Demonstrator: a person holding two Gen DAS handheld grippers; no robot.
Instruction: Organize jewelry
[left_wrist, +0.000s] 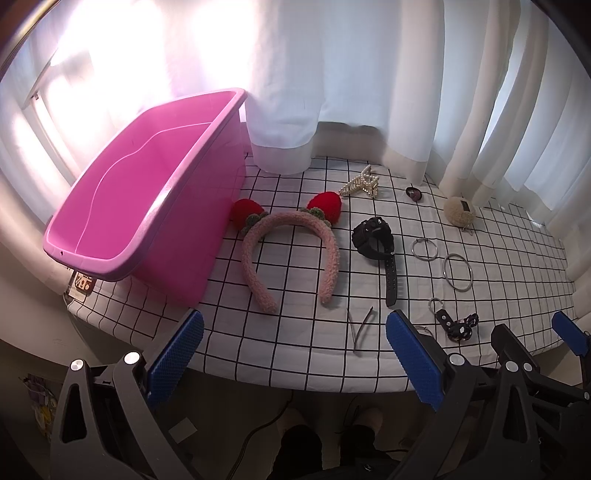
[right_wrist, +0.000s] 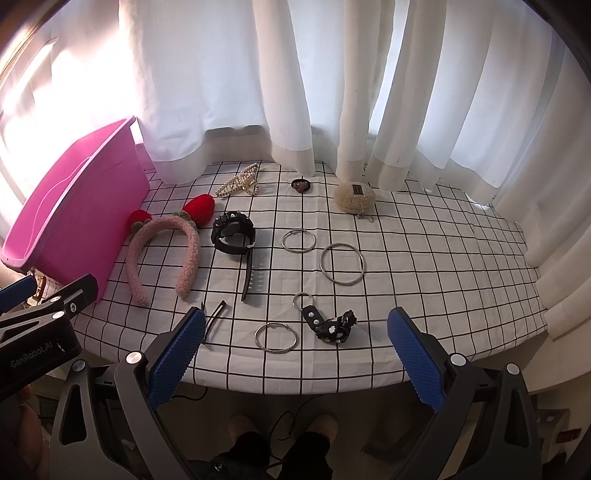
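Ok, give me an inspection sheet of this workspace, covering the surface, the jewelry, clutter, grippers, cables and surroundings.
Surface: table under a white grid-pattern cloth.
Job's things: pink bin at the left, empty; pink headband with red ears beside it; black watch; pearl hair claw; three metal hoops, the largest mid-table; black keychain strap; dark hair pin; fuzzy beige pouch; small dark hair tie.
Clutter: nothing seen on the cloth.
Grippers: left gripper and right gripper both open, empty, at the near edge.
Cables: dark cable on the floor below.
Surroundings: white curtains behind, bright backlight at left.
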